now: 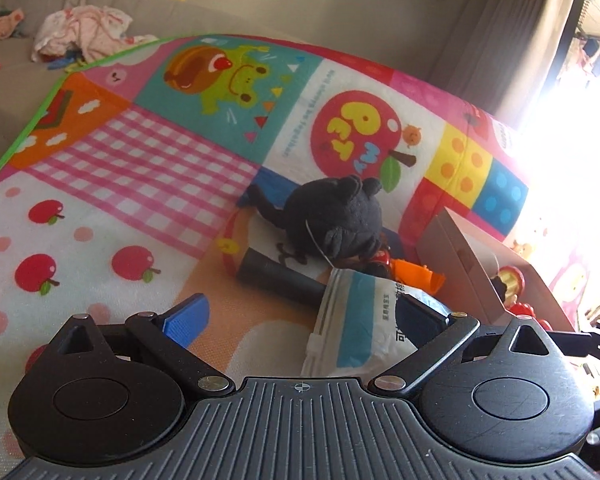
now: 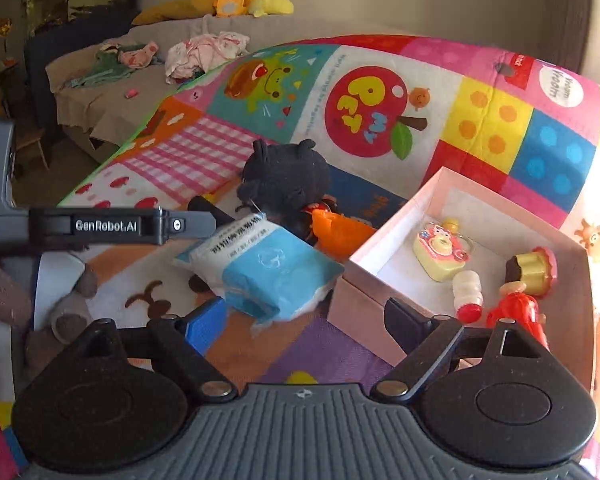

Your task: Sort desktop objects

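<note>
Both grippers spread wide and empty above the play mat, between picks.

Nearest, the right gripper (image 2: 300, 320) hangs jaws apart at the corner of the pink box (image 2: 364, 276), which already holds a toy camera (image 2: 440, 250), a small bottle (image 2: 468, 290) and a red figure (image 2: 520, 312). Just beyond, the left gripper (image 1: 300, 320) is spread over the tissue pack (image 2: 260, 272), likely next; closing on its soft sides is what that calls for. Farther off lie a black plush (image 2: 286, 178) and an orange toy (image 2: 336, 228). Readable: "GenRobot.AI" on the left gripper's side, "PET" and "Vroom Vroom" on the mat (image 2: 492, 120).
</note>
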